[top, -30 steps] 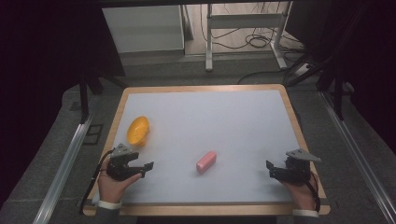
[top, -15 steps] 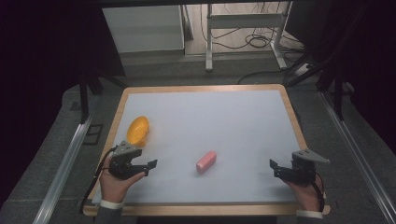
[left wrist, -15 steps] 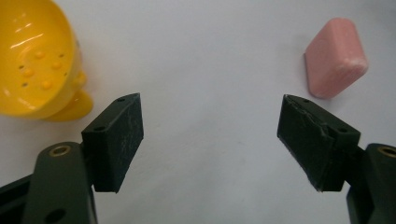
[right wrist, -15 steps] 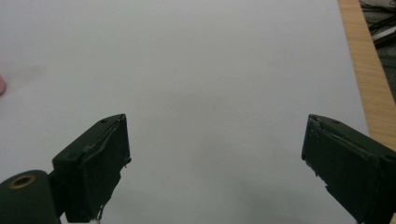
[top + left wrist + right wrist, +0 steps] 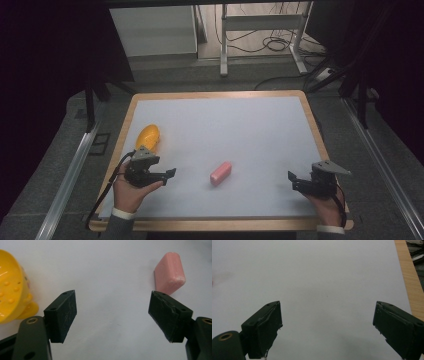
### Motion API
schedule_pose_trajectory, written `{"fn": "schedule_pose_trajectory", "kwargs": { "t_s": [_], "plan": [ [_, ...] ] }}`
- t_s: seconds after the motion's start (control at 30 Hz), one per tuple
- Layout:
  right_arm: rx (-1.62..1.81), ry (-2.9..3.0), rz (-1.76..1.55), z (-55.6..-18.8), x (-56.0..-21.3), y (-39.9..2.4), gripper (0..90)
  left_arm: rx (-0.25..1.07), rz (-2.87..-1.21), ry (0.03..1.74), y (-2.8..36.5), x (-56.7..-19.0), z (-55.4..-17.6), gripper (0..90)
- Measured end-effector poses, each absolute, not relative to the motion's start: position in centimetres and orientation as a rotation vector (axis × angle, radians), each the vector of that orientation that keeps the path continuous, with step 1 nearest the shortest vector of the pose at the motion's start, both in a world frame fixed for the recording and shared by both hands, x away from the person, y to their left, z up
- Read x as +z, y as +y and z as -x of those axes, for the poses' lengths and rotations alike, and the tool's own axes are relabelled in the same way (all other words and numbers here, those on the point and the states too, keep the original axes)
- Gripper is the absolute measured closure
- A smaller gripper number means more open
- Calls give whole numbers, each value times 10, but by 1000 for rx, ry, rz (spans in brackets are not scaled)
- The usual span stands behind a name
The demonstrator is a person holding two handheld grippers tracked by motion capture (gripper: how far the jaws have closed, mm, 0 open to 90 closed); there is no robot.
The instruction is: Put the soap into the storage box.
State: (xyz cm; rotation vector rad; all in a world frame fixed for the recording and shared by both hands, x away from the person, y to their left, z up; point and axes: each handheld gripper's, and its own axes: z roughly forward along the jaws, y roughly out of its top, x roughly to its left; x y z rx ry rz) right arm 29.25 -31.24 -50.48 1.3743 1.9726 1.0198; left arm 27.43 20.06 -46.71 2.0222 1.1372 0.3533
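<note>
A pink rounded block (image 5: 220,173) is lying flat and slantwise near the desk's (image 5: 225,115) middle front; a glossy yellow bumpy object (image 5: 148,137) is resting well apart, at its left edge.

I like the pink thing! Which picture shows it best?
The left gripper view: the pink rounded block looms large, just beyond the open jaws. The high view shows it small, mid-table.
</note>
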Motion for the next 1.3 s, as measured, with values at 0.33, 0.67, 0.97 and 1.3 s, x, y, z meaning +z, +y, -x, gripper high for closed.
{"fn": "schedule_pose_trajectory", "kwargs": {
  "t_s": [0.33, 0.67, 0.97, 1.3],
  "plan": [
    [1003, 1967, -1373, -293, -506, -313, 81, 324, -2083, 1093, 176, -468, -282, 232],
    [979, 1967, -1363, -293, -507, -311, 81, 295, -2121, 1046, 150, -467, -287, 230],
    [978, 1964, -1367, -294, -507, -312, 81, 261, -2154, 1014, 132, -469, -290, 236],
    [973, 1967, -1371, -294, -508, -312, 82, 237, -2172, 954, 109, -466, -291, 278]
  ]
}}
